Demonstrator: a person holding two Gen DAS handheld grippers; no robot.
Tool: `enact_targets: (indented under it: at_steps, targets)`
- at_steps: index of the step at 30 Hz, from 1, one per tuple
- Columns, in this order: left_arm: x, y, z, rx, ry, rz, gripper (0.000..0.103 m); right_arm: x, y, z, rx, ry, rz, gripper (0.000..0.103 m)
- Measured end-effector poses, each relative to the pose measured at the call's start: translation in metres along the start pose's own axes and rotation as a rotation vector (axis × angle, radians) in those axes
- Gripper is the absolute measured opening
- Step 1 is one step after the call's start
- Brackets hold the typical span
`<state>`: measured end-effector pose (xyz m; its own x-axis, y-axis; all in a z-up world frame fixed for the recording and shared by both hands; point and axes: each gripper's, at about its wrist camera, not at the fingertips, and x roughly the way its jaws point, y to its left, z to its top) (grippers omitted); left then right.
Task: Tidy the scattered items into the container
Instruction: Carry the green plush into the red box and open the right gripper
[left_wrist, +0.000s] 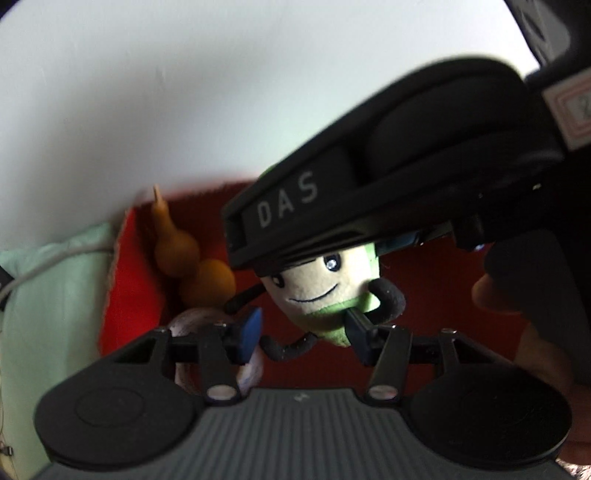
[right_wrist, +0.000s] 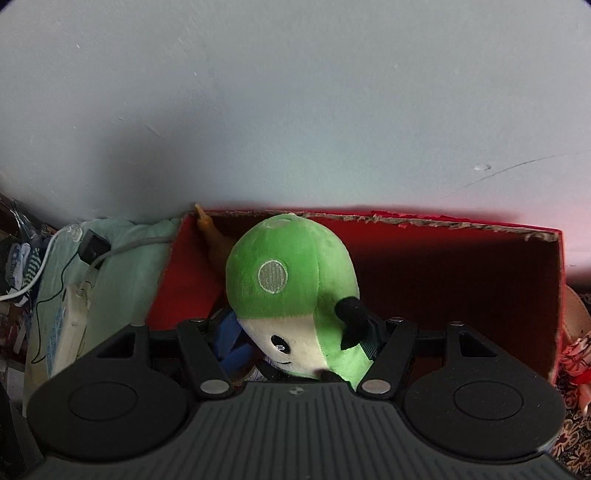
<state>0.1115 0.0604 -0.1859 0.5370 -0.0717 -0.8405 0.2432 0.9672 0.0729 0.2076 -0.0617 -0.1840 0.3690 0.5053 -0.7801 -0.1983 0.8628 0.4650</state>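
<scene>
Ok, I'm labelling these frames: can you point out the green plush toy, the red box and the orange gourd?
green plush toy (right_wrist: 280, 254): right wrist view, green top of its head.
red box (right_wrist: 461, 221): right wrist view, torn back rim.
orange gourd (left_wrist: 175, 245): left wrist view, upper bulb.

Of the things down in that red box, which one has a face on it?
The green and cream plush toy, with black eyes and a stitched smile. The orange gourd behind it in the box corner is plain.

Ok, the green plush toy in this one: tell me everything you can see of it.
The plush toy is soft fabric: green rounded head with a grey embroidered disc, cream face with black eyes and a stitched smile, thin black fuzzy limbs. It hangs over the red box, head tilted. It sits between the fingers of the right gripper, which seem closed on it. The left gripper sits just below, its finger touching the toy's green lower edge.
</scene>
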Motion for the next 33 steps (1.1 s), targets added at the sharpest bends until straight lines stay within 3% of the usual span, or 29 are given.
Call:
enact_targets:
  at_steps: [8, 12, 15, 20, 28, 33]
  targets:
    - [0.046, 0.014, 0.006, -0.023, 0.119, -0.022, 0.056, 0.05, -0.009, 0.006, 0.03, 0.098, -0.007, 0.07]
    - [0.057, 0.015, 0.009, -0.039, 0.147, -0.015, 0.065, 0.063, -0.008, 0.008, 0.011, 0.111, -0.004, 0.074]
    - [0.063, 0.016, 0.009, -0.066, 0.173, -0.024, 0.065, 0.069, -0.007, 0.008, 0.007, 0.126, -0.007, 0.078]
    - [0.068, 0.009, 0.009, -0.066, 0.195, 0.016, 0.077, 0.072, -0.01, 0.008, 0.029, 0.158, -0.007, 0.082]
    - [0.037, 0.011, 0.003, -0.08, 0.113, 0.029, 0.074, 0.032, 0.003, 0.011, -0.05, 0.064, -0.043, 0.081]
    - [0.016, 0.02, 0.001, -0.129, 0.055, 0.038, 0.068, -0.008, -0.009, 0.008, 0.019, -0.021, 0.017, 0.08]
